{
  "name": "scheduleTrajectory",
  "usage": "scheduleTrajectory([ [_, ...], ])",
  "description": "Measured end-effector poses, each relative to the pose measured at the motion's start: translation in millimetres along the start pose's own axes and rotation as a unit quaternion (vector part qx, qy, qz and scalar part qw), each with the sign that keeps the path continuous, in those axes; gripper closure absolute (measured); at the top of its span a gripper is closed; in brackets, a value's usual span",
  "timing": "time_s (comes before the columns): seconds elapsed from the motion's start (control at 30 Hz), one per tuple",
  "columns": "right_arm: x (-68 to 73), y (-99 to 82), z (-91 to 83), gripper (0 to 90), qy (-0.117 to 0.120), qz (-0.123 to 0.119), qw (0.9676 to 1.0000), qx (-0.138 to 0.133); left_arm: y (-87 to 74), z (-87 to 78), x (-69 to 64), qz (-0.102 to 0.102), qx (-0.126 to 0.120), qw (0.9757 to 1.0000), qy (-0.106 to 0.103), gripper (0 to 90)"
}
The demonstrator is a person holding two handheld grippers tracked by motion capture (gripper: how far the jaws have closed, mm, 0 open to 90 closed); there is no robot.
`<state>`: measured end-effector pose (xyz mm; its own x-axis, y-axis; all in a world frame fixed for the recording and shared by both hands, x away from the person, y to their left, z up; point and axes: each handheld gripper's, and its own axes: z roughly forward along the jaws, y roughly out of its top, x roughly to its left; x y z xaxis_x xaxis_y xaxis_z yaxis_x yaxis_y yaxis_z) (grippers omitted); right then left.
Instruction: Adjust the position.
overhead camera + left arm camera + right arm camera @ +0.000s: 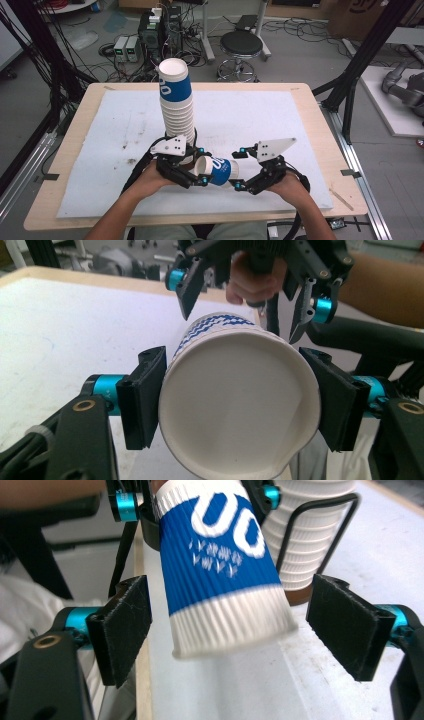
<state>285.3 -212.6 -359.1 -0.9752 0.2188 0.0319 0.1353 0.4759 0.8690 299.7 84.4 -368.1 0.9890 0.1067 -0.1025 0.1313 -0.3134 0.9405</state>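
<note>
One cup (216, 170) is clamped sideways by the left gripper (198, 176) beside the stack (177, 102); the right gripper (238, 169) is spread wide, untouching.

Wooden table (320, 125), white mat (260, 125) covering most; cup stack (177, 107) in wire holder on mat.

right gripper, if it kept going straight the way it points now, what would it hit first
Probably the blue and white ribbed paper cup, lying between the right gripper's open pads and clamped at its rim by the left gripper. Behind it stands the tall stack of white paper cups.
</note>
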Motion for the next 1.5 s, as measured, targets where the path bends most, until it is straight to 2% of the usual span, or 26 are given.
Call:
scheduleTrajectory([
  [0.03,0.0,0.0,0.0,18.3,0.000,0.000,1.0000,0.000,-1.2,-0.8,0.4,-0.004,-0.009,1.0000,-0.001,30.4],
  [0.13,-0.4,-12.2,-5.2,18.2,-0.011,0.011,0.9995,-0.025,-3.9,-3.8,1.7,0.001,-0.027,0.9996,-0.003,30.4],
  [0.23,-0.1,-17.2,-7.2,18.2,-0.011,0.018,0.9989,-0.041,-5.8,-5.9,0.6,0.005,-0.042,0.9991,-0.006,30.4],
  [0.27,0.3,-21.5,-8.3,17.8,-0.010,0.021,0.9981,-0.057,-6.0,-6.6,0.2,0.007,-0.046,0.9989,-0.009,30.4],
  [0.4,1.7,-30.2,-6.5,17.6,-0.005,0.027,0.9967,-0.076,-7.1,-9.4,-2.2,0.014,-0.071,0.9972,-0.021,30.4],
  [0.63,4.6,-31.8,0.2,17.6,0.014,0.028,0.9964,-0.079,-7.6,-8.4,-4.0,0.020,-0.081,0.9959,-0.035,30.4],
  [0.67,5.5,-30.9,2.0,17.6,0.022,0.023,0.9962,-0.080,-7.7,-7.4,-4.6,0.021,-0.083,0.9954,-0.043,30.4],
  [0.8,6.7,-29.7,5.9,15.2,0.036,0.025,0.9956,-0.083,-7.4,-4.9,-6.1,0.025,-0.083,0.9950,-0.050,30.5],
  [0.87,6.8,-29.3,7.8,15.2,0.043,0.026,0.9953,-0.082,-5.8,-2.9,-8.2,0.028,-0.091,0.9940,-0.055,30.5],
  [1.1,9.2,-28.8,13.3,15.4,0.049,0.031,0.9947,-0.085,-4.5,0.4,-9.2,0.026,-0.100,0.9928,-0.060,30.6],
  [1.17,9.0,-29.5,13.9,16.2,0.055,0.032,0.9941,-0.087,-4.6,1.0,-9.4,0.027,-0.102,0.9926,-0.060,30.5],
  [1.2,8.9,-30.2,12.8,20.4,0.060,0.027,0.9937,-0.091,-4.9,1.0,-9.4,0.026,-0.104,0.9924,-0.060,30.6],
  [1.33,8.3,-29.6,9.1,25.5,0.062,0.030,0.9931,-0.095,-6.5,0.8,-8.5,0.024,-0.111,0.9917,-0.061,31.4],
  [1.5,7.6,-27.8,7.3,29.2,0.063,0.025,0.9935,-0.091,-7.3,0.2,-8.7,0.030,-0.106,0.9922,-0.058,31.9],
])
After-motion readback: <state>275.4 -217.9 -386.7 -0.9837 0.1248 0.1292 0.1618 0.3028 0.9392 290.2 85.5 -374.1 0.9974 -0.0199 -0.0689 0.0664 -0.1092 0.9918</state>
